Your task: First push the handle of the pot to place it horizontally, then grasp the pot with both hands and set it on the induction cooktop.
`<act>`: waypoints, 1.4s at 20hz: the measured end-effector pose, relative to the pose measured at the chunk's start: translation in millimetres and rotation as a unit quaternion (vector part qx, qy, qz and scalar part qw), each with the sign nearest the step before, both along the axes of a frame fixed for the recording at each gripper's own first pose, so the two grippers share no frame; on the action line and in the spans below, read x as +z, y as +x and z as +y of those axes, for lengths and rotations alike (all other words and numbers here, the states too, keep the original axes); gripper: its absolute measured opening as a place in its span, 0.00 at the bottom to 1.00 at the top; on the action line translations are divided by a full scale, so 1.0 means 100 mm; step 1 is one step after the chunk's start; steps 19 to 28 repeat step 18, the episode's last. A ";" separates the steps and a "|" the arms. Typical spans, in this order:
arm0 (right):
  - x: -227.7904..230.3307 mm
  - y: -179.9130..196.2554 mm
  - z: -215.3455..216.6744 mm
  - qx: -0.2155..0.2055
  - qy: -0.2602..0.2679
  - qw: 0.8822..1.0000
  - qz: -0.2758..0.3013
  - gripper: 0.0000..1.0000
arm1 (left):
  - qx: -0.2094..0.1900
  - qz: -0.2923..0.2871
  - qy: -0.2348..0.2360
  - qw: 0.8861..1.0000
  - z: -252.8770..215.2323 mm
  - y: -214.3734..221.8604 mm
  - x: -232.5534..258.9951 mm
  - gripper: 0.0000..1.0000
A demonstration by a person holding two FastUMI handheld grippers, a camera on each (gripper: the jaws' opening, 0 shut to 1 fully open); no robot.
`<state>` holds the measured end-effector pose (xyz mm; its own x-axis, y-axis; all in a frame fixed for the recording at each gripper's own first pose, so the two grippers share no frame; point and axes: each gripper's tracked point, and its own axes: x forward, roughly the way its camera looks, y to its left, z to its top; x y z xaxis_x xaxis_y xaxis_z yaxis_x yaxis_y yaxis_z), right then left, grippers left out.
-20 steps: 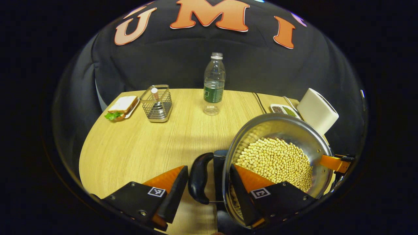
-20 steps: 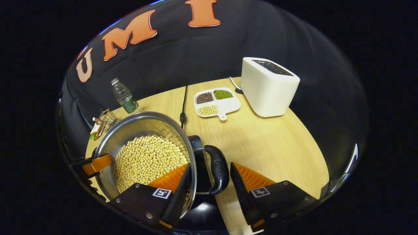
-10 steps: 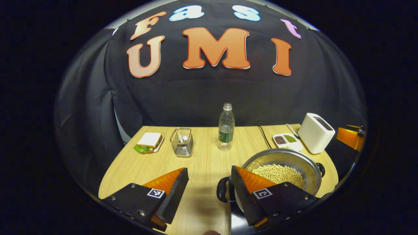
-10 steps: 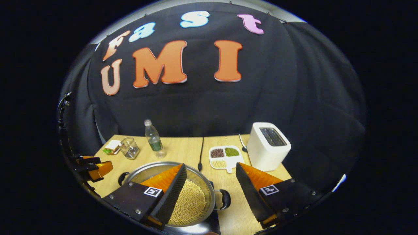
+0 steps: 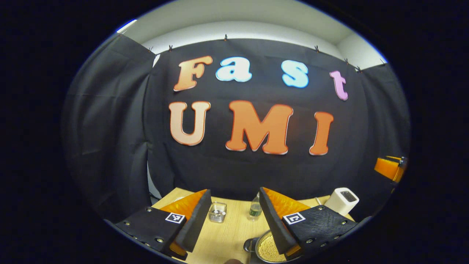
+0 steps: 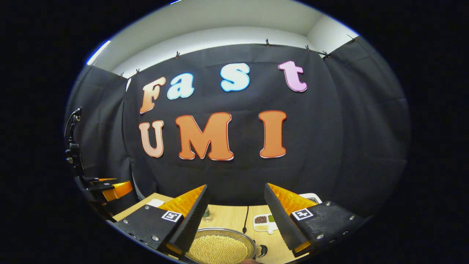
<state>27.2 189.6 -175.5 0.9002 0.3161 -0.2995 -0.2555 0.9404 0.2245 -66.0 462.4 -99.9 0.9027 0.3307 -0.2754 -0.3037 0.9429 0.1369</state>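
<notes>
1. The round steel pot [image 6: 220,250] full of pale yellow beans sits low on the light wooden table [image 5: 231,234], black side handle [image 6: 263,250] on its right
2. The left gripper [image 5: 234,216] is raised above the pot, jaws wide apart and empty
3. The right gripper [image 6: 236,216] hangs likewise above the pot, jaws spread (nothing between them)
4. Behind the pot stand a clear plastic bottle [image 5: 255,209], a white boxy toaster [image 5: 341,201] and a white divided dish of grains [image 6: 264,222]
</notes>
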 end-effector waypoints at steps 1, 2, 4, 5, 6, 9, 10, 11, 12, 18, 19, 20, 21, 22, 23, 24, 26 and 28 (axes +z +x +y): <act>0.08 0.01 -0.03 -0.002 0.002 1.000 -0.005 0.93 | -0.002 -0.024 -0.001 1.000 -0.01 0.03 0.23 0.82; 0.15 0.00 -0.04 0.001 0.006 1.000 -0.006 0.93 | -0.008 -0.042 0.003 0.999 -0.05 0.01 0.43 0.81; 0.30 -0.01 -0.04 0.007 0.013 1.000 -0.014 0.93 | -0.022 -0.077 0.013 0.997 -0.13 0.04 0.80 0.81; 0.42 -0.01 -0.06 0.005 0.014 1.000 -0.024 0.93 | -0.027 -0.090 0.016 0.995 -0.17 0.04 0.97 0.80; 0.56 0.01 -0.06 0.004 0.016 0.999 -0.034 0.93 | -0.033 -0.102 0.015 0.994 -0.22 0.03 1.12 0.80; 0.91 0.02 -0.04 0.007 0.020 0.998 -0.064 0.93 | -0.046 -0.120 -0.001 0.992 -0.34 0.07 1.42 0.80; 0.98 0.02 -0.04 0.007 0.018 0.998 -0.068 0.93 | -0.048 -0.130 -0.003 0.990 -0.35 0.06 1.55 0.80; 1.04 0.03 -0.04 0.006 0.016 0.997 -0.070 0.93 | -0.048 -0.136 0.000 0.990 -0.36 0.06 1.65 0.80; 1.12 0.02 -0.06 0.006 0.018 0.997 -0.072 0.93 | -0.047 -0.139 0.006 0.989 -0.35 0.06 1.74 0.79; 1.54 0.10 -0.16 -0.005 0.025 0.995 -0.091 0.98 | -0.044 -0.149 0.003 0.988 -0.32 0.07 2.04 0.79; 1.54 0.10 -0.16 -0.005 0.025 0.995 -0.091 0.98 | -0.044 -0.149 0.003 0.988 -0.32 0.07 2.04 0.79; 1.54 0.10 -0.16 -0.005 0.025 0.995 -0.091 0.98 | -0.044 -0.149 0.003 0.988 -0.32 0.07 2.04 0.79; 1.54 0.10 -0.16 -0.005 0.025 0.995 -0.091 0.98 | -0.044 -0.149 0.003 0.988 -0.32 0.07 2.04 0.79; 1.54 0.10 -0.16 -0.005 0.025 0.995 -0.091 0.98 | -0.044 -0.149 0.003 0.988 -0.32 0.07 2.04 0.79; 1.54 0.10 -0.16 -0.005 0.025 0.995 -0.091 0.98 | -0.044 -0.149 0.003 0.988 -0.32 0.07 2.04 0.79; 1.54 0.10 -0.16 -0.005 0.025 0.995 -0.091 0.98 | -0.044 -0.149 0.003 0.988 -0.32 0.07 2.04 0.79; 1.54 0.10 -0.16 -0.005 0.025 0.995 -0.091 0.98 | -0.044 -0.149 0.003 0.988 -0.32 0.07 2.04 0.79; 1.54 0.10 -0.16 -0.005 0.025 0.995 -0.091 0.98 | -0.044 -0.149 0.003 0.988 -0.32 0.07 2.04 0.79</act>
